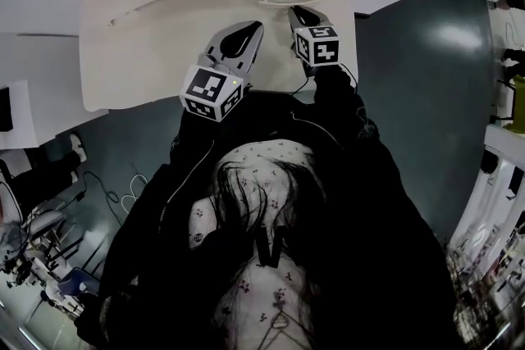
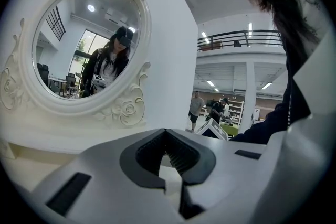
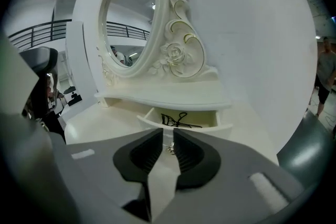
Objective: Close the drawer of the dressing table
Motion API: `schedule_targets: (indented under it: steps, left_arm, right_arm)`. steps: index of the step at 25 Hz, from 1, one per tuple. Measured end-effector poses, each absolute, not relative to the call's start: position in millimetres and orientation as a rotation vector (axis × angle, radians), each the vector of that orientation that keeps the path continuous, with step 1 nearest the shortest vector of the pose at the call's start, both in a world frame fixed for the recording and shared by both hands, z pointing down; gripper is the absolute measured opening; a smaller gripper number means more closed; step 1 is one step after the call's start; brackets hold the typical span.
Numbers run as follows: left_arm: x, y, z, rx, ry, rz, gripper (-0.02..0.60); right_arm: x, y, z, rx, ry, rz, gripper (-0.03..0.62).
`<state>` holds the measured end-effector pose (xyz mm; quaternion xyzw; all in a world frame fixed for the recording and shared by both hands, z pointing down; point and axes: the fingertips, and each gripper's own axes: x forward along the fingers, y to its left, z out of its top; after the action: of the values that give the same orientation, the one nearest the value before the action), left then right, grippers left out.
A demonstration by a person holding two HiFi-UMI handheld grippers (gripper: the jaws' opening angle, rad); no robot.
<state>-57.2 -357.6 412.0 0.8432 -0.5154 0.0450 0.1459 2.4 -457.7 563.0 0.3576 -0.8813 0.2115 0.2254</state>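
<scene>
landmark: the oval mirror [image 3: 128, 18], cream with a carved frame, stands upright at the back of the dressing table [image 1: 164, 29].
drawer: the drawer [image 3: 210, 128] sits straight below the mirror, just under the narrow shelf [image 3: 168, 97] at the mirror's foot. it stands pulled part way out, with its front towards the person.
inside the drawer: a thin black wiry item [image 3: 177, 121] lies on the drawer floor. what it is cannot be told.
knob: a small metal knob [image 3: 170, 148] sits at the middle of the drawer front, below the mirror.
right gripper: the right gripper [image 3: 168, 132] is below the mirror and points squarely at the drawer front. in the head view its tip reaches the drawer's front edge.
right jaws: they are drawn in on the knob, which sits between the dark ribbed pads. only a thin gap is left between the tips.
drawer to jaws: the open drawer box lies just beyond the right tips, on the mirror's side of them.
left gripper: the left gripper [image 2: 166, 131] hangs over the worktop [image 2: 167, 164] below the mirror. it is farther from the mirror than the drawer is, left of the right gripper and apart from the drawer.
left jaws: they are clenched with the tips meeting and hold nothing. pale worktop shows through the hollow behind the tips.
mirror glass: in the left gripper view it reflects a person in a dark jacket [image 2: 107, 63].
</scene>
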Motion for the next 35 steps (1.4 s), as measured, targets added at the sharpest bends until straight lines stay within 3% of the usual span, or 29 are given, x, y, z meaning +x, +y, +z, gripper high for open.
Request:
schedule_targets:
  steps: [1,35]
  left_arm:
    - [-58,-359,413,2.423,-1.488,0.132,0.0]
    - [-94,-365,422,2.345,-1.557,0.177,0.0]
  right_arm:
    - [1,-457,566,0.972,-2.425,0.6,0.081]
    - [-20,-506,576,1.054,-2.406,0.657,0.078]
